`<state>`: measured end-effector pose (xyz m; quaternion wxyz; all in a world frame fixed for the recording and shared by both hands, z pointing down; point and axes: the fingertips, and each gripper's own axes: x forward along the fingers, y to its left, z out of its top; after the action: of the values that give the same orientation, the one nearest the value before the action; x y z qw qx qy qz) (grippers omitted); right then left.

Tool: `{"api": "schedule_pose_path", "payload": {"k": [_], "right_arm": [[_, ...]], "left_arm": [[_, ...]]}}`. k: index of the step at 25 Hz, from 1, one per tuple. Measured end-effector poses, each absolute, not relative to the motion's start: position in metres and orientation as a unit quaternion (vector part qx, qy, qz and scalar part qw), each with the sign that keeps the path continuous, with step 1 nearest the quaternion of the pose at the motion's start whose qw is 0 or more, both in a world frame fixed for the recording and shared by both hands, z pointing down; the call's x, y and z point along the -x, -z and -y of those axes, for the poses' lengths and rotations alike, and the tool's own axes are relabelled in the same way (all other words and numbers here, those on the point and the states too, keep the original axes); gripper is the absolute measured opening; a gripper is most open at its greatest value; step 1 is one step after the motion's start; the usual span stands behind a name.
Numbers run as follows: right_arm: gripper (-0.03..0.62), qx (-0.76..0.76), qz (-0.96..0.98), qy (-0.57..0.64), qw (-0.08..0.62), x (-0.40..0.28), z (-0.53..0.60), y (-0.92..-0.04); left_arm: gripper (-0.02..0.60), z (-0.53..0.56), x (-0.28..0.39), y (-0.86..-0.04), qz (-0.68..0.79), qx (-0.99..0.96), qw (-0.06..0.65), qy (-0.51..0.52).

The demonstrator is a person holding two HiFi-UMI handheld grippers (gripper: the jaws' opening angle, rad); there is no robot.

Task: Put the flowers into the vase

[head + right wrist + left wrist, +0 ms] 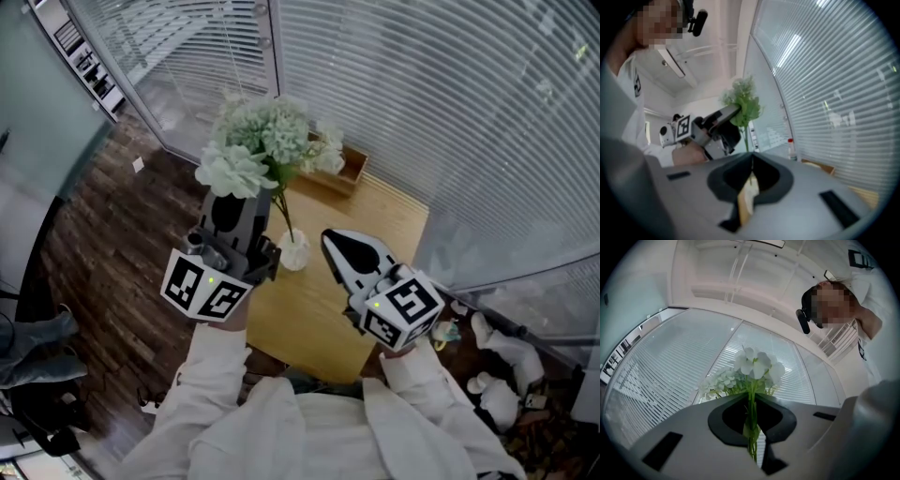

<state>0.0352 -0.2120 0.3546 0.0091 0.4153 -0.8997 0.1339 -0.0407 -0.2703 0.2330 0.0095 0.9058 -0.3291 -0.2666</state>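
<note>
White, pale-green flowers (267, 141) clustered densely, stems (752, 439) clamped in left tool (752, 401).

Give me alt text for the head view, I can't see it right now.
The left gripper clamps a bunch of white and green flowers by the stems, which reach down to a small white vase on a wooden table. The right gripper hovers beside it, fingers together, empty.

vase (295, 251) partly tucked behind the left gripper (246, 195), whose tips vanish under the flowers (267, 141). whether the stem reaches the vase mouth, can't tell. low between the right gripper (751, 164) jaws, just a pale blur.
</note>
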Motion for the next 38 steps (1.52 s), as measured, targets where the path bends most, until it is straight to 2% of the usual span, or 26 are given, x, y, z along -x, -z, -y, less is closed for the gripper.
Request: {"api": "schedule_pose_path", "payload": {"k": [9, 38], "right_arm": [[0.014, -0.416, 0.897, -0.151, 0.012, -0.048, 0.193, -0.373], [0.014, -0.402, 0.894, -0.194, 0.027, -0.024, 0.208, -0.392]], "left_arm": [[0.026, 0.249, 0.014, -0.263, 0.313, -0.918, 0.005, 0.243], [0.026, 0.272, 0.018, -0.338, 0.331, -0.922, 0.057, 0.194]]}}
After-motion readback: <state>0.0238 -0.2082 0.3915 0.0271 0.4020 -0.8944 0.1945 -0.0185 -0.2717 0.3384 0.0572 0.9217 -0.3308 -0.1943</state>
